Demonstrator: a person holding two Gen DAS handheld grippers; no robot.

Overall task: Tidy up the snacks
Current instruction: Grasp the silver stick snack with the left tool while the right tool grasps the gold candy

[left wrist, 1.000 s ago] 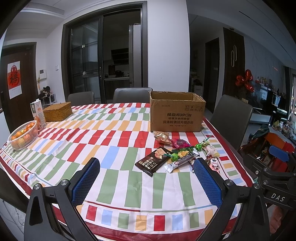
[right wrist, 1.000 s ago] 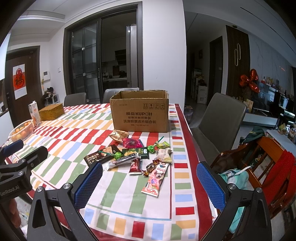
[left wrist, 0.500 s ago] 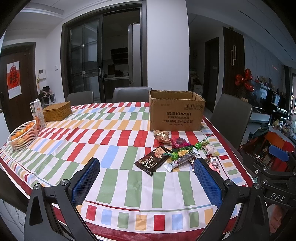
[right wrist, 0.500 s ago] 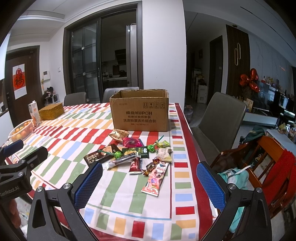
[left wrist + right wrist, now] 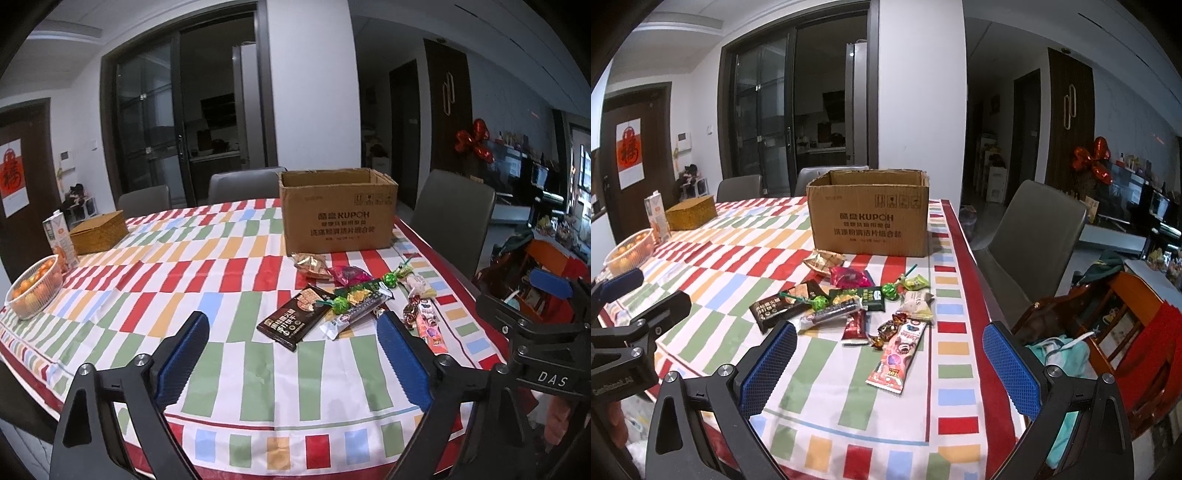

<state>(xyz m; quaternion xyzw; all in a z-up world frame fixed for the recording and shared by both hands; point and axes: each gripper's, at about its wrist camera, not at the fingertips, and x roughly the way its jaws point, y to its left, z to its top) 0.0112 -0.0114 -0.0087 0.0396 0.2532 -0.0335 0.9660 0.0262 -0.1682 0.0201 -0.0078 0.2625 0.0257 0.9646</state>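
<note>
An open brown cardboard box [image 5: 338, 218] [image 5: 868, 218] stands on the striped tablecloth [image 5: 147, 280]. In front of it lies a loose pile of snacks: a black packet [image 5: 291, 319] [image 5: 779, 306], green lollipops [image 5: 820, 303], a magenta packet [image 5: 849, 277], a small red packet [image 5: 855, 326] and a long pink packet [image 5: 897, 356]. My left gripper [image 5: 291, 317] hovers short of the pile; its jaws are closing, with nothing gripped between the blue pads. My right gripper [image 5: 889, 328] hangs open over the table's near edge, just before the pink packet.
At the far left are a white basket of oranges [image 5: 33, 291], a drink carton [image 5: 59, 238] and a wicker box [image 5: 98, 230]. Grey chairs [image 5: 450, 218] stand around the table. Beyond the right table edge is a cluttered wooden chair [image 5: 1115, 317].
The left gripper's blue pads have drawn a little closer together. The right gripper and the snacks have not moved.
</note>
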